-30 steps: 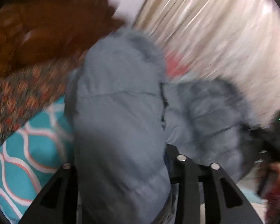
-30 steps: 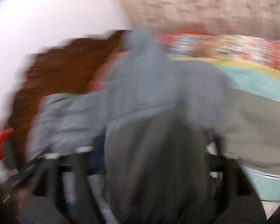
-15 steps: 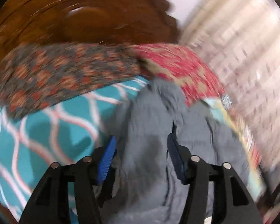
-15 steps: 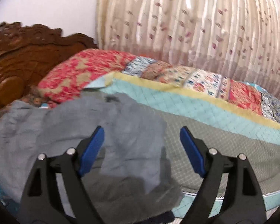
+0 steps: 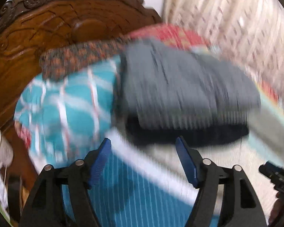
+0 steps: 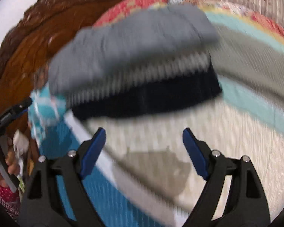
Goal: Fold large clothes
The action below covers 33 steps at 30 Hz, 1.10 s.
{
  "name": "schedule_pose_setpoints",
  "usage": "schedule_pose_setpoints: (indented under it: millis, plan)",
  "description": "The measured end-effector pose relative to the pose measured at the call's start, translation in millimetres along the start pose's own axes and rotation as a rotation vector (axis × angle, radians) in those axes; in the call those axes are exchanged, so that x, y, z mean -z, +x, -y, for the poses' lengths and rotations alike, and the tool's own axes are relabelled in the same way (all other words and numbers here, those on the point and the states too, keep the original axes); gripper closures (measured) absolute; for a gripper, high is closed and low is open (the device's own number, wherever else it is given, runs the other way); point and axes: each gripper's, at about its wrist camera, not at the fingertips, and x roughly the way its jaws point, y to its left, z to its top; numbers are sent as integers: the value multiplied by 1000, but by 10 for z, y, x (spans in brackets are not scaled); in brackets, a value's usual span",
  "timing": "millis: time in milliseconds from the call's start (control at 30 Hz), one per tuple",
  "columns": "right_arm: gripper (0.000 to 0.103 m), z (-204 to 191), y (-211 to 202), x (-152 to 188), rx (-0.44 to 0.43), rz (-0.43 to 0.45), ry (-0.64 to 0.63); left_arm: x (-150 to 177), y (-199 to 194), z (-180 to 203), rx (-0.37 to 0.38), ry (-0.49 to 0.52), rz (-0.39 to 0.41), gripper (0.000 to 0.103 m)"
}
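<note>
Both frames are smeared by motion blur, but the main things read clearly enough. The left hand-held gripper (image 5: 143,158) is spread wide, its blue pads (image 5: 100,162) well apart with nothing between them; it touches nothing. The right hand-held gripper (image 6: 143,150) stands just as wide, its blue pads (image 6: 196,154) empty and clear of any cloth.

The grey garment (image 5: 181,83) lies folded into a compact bundle on the bed (image 5: 227,157), beyond both sets of fingers and apart from them. In the right wrist view the same grey garment (image 6: 134,49) sits on top of a dark navy piece (image 6: 147,96) (whether that is a second garment or a shadowed fold cannot be told).

To the left of the bundle lies a teal patterned pillow (image 5: 66,102), and behind it rises the carved wooden headboard (image 5: 47,28). A pleated curtain (image 5: 236,19) hangs at the far right.
</note>
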Motion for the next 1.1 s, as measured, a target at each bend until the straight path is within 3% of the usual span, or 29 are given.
schedule_pose_setpoints:
  millis: [133, 333, 467, 767, 1100]
  plan:
    - [23, 182, -247, 730, 30, -39, 66, 833, -45, 330, 35, 20, -137, 14]
    - [22, 324, -718, 1417, 35, -36, 148, 1347, -284, 703, 67, 35, -195, 14]
    - [21, 332, -989, 1722, -22, -31, 179, 1435, -578, 913, 32, 91, -158, 14]
    - [18, 233, -1229, 1927, -135, -12, 137, 1453, -1033, 1132, -55, 166, -60, 5]
    - [18, 376, -1319, 2016, -162, -4, 198, 1536, -1204, 1213, -78, 190, -34, 1]
